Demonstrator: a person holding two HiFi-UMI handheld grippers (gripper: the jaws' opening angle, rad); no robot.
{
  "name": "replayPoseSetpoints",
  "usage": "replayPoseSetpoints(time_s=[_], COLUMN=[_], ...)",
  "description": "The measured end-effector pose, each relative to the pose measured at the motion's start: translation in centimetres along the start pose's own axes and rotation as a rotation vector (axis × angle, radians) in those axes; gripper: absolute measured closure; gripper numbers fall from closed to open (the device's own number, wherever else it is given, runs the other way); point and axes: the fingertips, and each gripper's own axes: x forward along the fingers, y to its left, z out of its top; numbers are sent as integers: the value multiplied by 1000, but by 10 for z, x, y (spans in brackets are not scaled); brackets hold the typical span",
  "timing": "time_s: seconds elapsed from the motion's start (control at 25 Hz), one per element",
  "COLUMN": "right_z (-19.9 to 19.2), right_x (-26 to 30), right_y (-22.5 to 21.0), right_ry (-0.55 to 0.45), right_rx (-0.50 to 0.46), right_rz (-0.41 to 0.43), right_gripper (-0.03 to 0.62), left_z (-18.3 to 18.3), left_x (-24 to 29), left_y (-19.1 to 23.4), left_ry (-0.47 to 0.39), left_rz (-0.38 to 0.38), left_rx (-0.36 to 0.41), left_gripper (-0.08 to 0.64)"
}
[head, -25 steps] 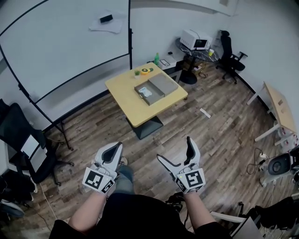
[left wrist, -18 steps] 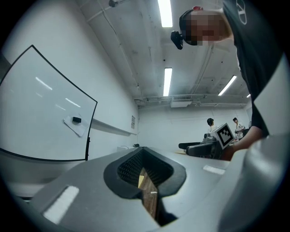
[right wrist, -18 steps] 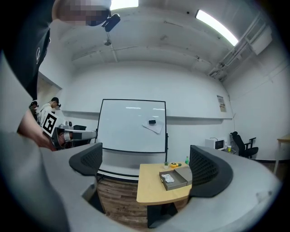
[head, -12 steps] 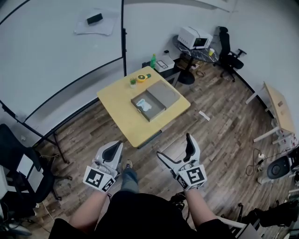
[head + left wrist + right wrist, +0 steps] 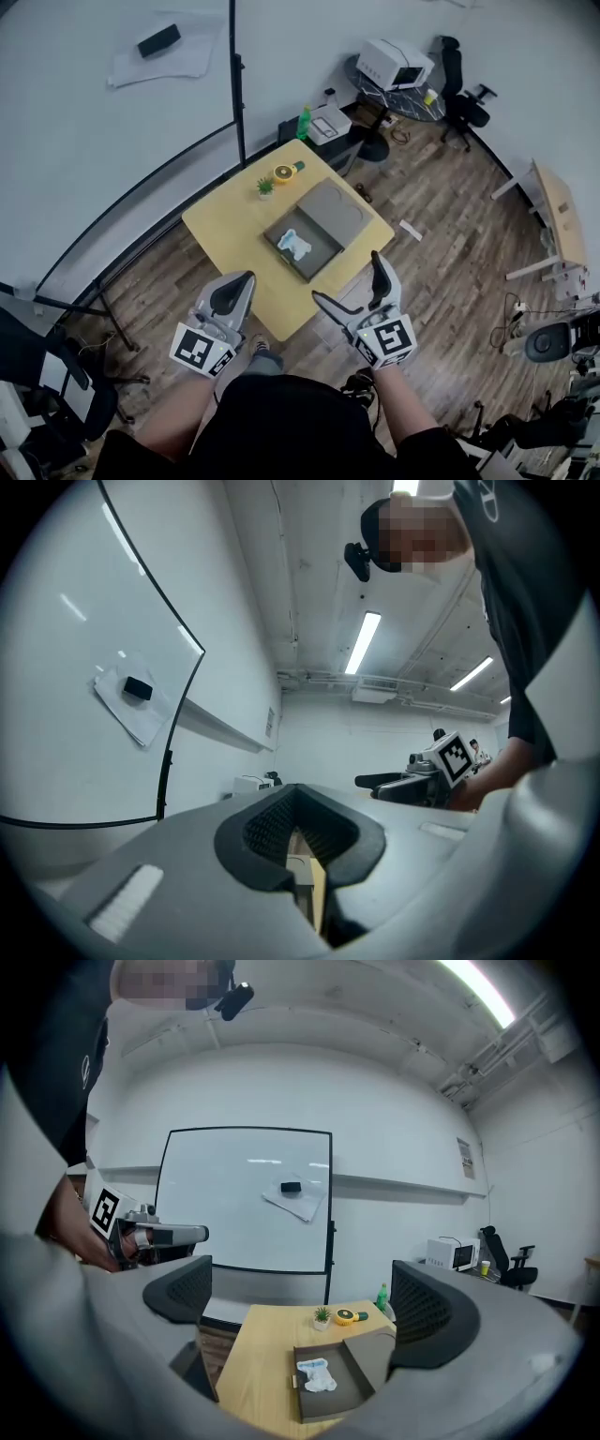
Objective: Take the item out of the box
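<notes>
An open grey box (image 5: 316, 229) lies on a yellow table (image 5: 225, 234), its lid folded back to the right. Inside it rests a white and blue item (image 5: 298, 244). Both grippers hover in the air short of the table's near edge, well away from the box. My left gripper (image 5: 234, 292) is shut with nothing in it; in its own view the left gripper (image 5: 300, 803) shows its pads closed together. My right gripper (image 5: 349, 279) stands open and empty. Between the spread jaws of the right gripper (image 5: 300, 1307) I see the box (image 5: 345, 1384) and the item (image 5: 317, 1375).
A small potted plant (image 5: 265, 187) and a yellow round object (image 5: 284, 172) sit at the table's far side. A whiteboard (image 5: 112, 112) stands behind it on a black frame. An office chair (image 5: 464, 98), a white appliance (image 5: 394, 64) and a second table (image 5: 553, 211) are to the right.
The table and box have come closer and now lie just beyond the grippers. Both grippers keep the same pose, left shut and right open.
</notes>
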Motion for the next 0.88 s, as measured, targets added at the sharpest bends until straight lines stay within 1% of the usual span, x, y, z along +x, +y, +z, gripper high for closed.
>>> replayPoseSetpoints(time_s=[0.16, 0.28, 0.44, 0.56, 0.68, 0.88], right_z=[3, 9, 7, 3, 1, -15], right_x=[37, 52, 70, 78, 86, 105], right_y=[-21, -37, -54, -61, -68, -75], right_ry=[24, 32, 39, 58, 77, 170], right_rx=[-42, -40, -42, -39, -30, -37], right_rz=[12, 26, 69, 108, 135, 187], right_gripper=[-5, -5, -5, -5, -5, -2], left_z=[-3, -1, -1, -4, -8, -23], left_x=[28, 46, 64, 71, 76, 80], left_y=[30, 41, 47, 49, 47, 42], left_ry=[6, 0, -1, 2, 16, 40], left_rz=[-4, 2, 42, 78, 84, 93], left_rx=[-16, -16, -3, -12, -9, -26], left_gripper=[560, 560, 560, 560, 560, 560])
